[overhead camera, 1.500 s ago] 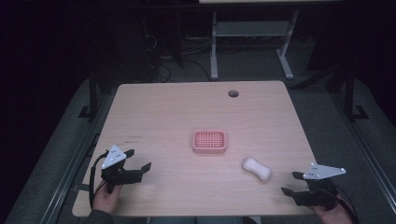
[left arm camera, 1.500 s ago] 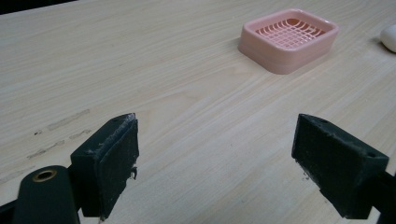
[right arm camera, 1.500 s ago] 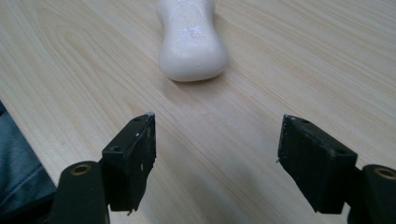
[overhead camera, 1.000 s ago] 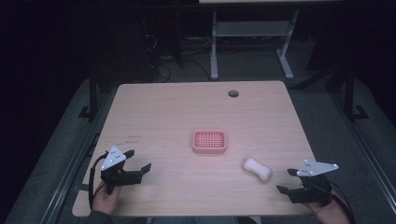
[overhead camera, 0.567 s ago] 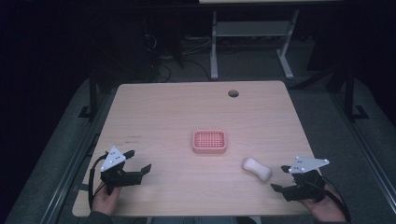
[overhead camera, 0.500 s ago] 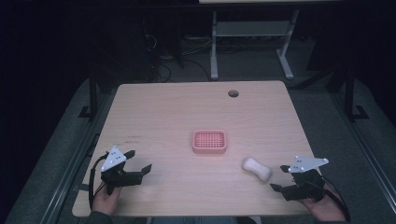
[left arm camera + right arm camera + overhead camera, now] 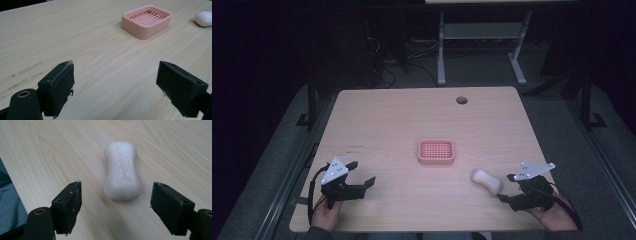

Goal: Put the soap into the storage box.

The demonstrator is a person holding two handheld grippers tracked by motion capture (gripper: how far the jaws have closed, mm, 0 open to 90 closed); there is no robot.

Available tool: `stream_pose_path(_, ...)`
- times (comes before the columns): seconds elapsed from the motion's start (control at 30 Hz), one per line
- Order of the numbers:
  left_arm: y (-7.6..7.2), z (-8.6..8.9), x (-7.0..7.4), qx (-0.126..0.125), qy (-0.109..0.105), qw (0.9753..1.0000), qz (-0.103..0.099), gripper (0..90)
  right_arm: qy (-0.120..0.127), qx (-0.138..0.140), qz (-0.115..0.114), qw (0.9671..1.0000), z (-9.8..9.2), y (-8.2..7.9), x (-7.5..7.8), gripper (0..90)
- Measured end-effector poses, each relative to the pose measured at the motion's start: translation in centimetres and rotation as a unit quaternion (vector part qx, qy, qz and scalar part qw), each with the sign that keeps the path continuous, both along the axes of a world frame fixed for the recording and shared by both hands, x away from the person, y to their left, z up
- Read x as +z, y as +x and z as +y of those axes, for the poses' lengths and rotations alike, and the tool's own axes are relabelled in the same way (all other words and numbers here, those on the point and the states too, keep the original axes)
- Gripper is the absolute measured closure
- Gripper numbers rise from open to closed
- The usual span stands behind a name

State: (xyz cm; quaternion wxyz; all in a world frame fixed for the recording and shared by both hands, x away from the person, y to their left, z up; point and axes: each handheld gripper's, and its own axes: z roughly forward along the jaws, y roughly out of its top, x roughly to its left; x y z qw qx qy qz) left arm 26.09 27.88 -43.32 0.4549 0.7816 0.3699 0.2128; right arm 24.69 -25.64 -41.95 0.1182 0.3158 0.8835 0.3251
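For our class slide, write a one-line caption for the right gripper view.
Open right gripper lined up on a white soap bar lying on the wooden table.

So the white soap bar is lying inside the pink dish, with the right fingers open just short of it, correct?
Not quite. The soap bar lies on the bare table, apart from the pink dish, as the high view shows. The right gripper is indeed open just short of it.
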Motion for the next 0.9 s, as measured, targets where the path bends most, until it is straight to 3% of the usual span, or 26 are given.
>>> stream_pose_path(0.53, 0.0, 0.0, 0.0, 0.0, 0.0, 1.0, 0.0, 14.4, -0.008, 0.015, 0.008, 0.9998, 1.4, 1.0, 0.9, 24.2)
stream_pose_path(0.9, -0.1, 0.0, 0.1, -0.003, 0.0, 1.0, 0.0, 14.5, -0.044, 0.033, 0.033, 0.998, 4.2, 3.0, 0.5, 24.3)
